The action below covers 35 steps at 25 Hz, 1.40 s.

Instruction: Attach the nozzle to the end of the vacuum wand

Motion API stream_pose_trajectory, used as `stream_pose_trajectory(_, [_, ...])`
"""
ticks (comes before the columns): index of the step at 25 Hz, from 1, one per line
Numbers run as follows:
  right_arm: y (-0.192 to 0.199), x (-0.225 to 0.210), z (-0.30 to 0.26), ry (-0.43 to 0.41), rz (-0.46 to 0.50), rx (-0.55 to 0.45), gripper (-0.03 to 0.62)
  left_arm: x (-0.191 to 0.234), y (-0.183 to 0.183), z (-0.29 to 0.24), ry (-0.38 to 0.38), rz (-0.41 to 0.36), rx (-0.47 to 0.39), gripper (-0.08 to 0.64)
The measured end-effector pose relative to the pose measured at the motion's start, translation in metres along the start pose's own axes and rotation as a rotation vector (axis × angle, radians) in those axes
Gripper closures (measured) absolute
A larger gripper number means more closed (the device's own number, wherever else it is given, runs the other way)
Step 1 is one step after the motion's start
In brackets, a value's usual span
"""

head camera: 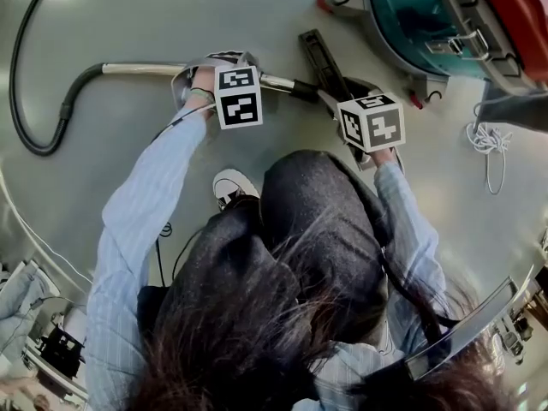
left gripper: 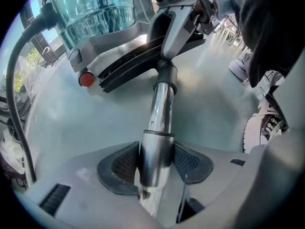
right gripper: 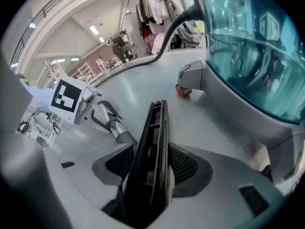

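My left gripper (left gripper: 155, 163) is shut on the chrome vacuum wand (left gripper: 161, 106), which runs away from the jaws to its dark end collar (left gripper: 167, 73). My right gripper (right gripper: 151, 166) is shut on the long black nozzle (right gripper: 155, 128), held edge-on between the pads. In the head view the left gripper (head camera: 227, 82) holds the wand (head camera: 141, 68) level above the floor, and the right gripper (head camera: 358, 116) holds the nozzle (head camera: 321, 56) at the wand's tip. The collar reaches the nozzle's neck; I cannot tell whether it is seated.
A teal canister vacuum (head camera: 419, 20) stands at the upper right, close behind the nozzle. Its black hose (head camera: 34, 135) loops over the floor at the left. A white cord (head camera: 488, 139) lies at the right. The person's shoe (head camera: 229, 185) is below the grippers.
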State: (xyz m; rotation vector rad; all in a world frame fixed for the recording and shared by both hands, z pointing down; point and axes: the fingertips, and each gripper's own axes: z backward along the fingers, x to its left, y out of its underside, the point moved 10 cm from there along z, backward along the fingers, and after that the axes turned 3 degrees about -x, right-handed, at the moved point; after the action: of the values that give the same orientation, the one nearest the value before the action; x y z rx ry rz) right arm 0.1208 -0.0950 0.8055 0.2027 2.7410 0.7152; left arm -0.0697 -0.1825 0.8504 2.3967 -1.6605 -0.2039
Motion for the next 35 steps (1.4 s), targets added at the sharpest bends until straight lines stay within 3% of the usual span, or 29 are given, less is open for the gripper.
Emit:
stream_pose_trajectory(5, [-0.008, 0.003, 0.002, 0.015, 0.047, -0.024, 0.35, 0.002, -0.005, -0.005, 0.0, -0.019, 0.029, 0.353])
stream_pose_trajectory(12, [-0.01, -0.003, 0.004, -0.04, 0.02, -0.063, 0.357, -0.001, -0.006, -0.001, -0.034, -0.014, 0.021, 0.354])
stream_pose_trajectory(17, [-0.009, 0.003, 0.009, 0.016, -0.119, -0.047, 0.367, 0.0, -0.003, 0.002, -0.038, 0.03, 0.0, 0.351])
stream_pose_trajectory(20, [-0.004, 0.002, 0.004, -0.004, -0.178, -0.027, 0.367, -0.004, -0.002, -0.004, -0.017, 0.029, 0.023, 0.351])
stream_pose_trajectory(26, [-0.014, 0.003, -0.002, -0.044, 0.047, -0.081, 0.368, -0.002, -0.001, -0.003, -0.031, -0.015, 0.055, 0.353])
stream_pose_trajectory(31, [-0.013, 0.009, -0.003, -0.061, 0.076, -0.052, 0.36, -0.002, 0.006, -0.003, -0.039, 0.081, -0.001, 0.347])
stream_pose_trajectory(35, [-0.005, 0.003, 0.013, -0.13, 0.033, -0.006, 0.327, -0.001, 0.006, -0.004, -0.036, 0.097, -0.015, 0.342])
